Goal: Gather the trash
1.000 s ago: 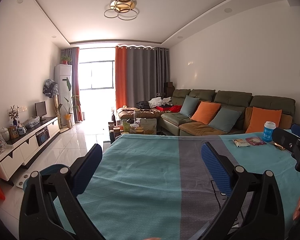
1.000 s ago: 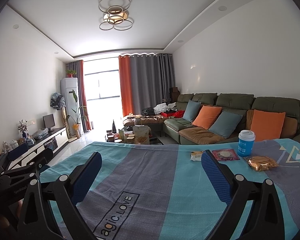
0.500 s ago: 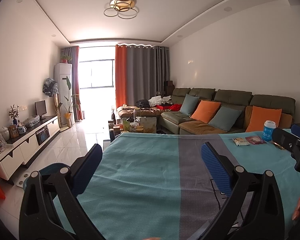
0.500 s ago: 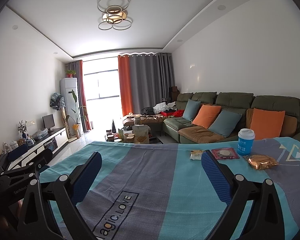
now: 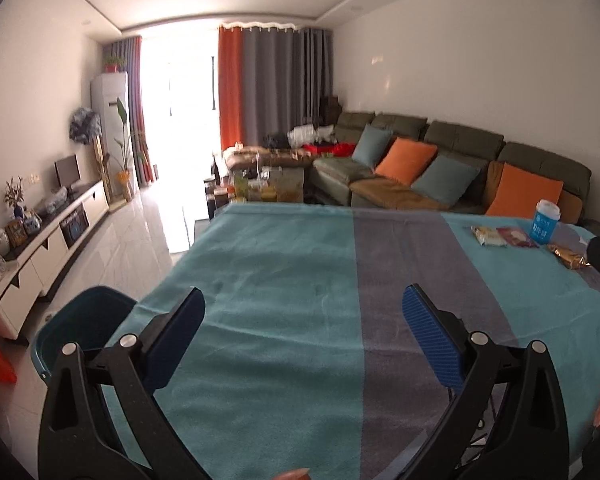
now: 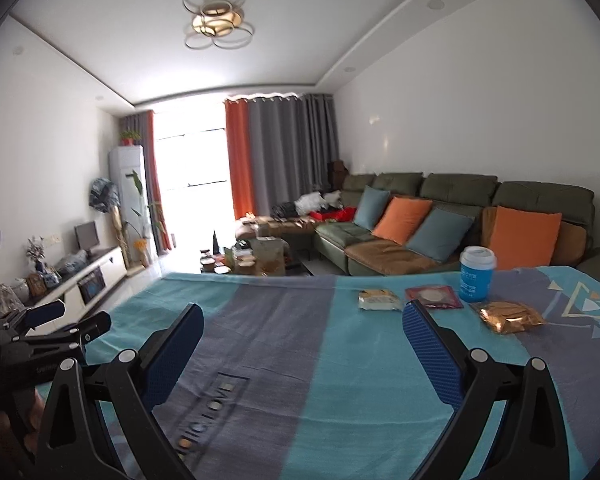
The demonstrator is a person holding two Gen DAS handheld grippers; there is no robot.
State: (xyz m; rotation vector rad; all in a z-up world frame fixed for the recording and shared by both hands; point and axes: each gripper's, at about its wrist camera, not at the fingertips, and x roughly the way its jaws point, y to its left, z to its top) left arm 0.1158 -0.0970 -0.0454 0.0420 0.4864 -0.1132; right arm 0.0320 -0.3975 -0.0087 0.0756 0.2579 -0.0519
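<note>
Wrappers, three; cup, one.

Daylight pours in through the window at the far end of the room, blown out to white in both my views and throwing a bright sheen along the floor tiles, while the walls and ceiling sit in soft, even light with hardly any hard shadow. My fisheye lenses bend the ceiling lines and walls into curves and leave black corners around each picture. Both views are slightly soft with motion blur, plainest on the lettering printed on the tablecloth in my right view and on the snack wrappers in my left one.
</note>
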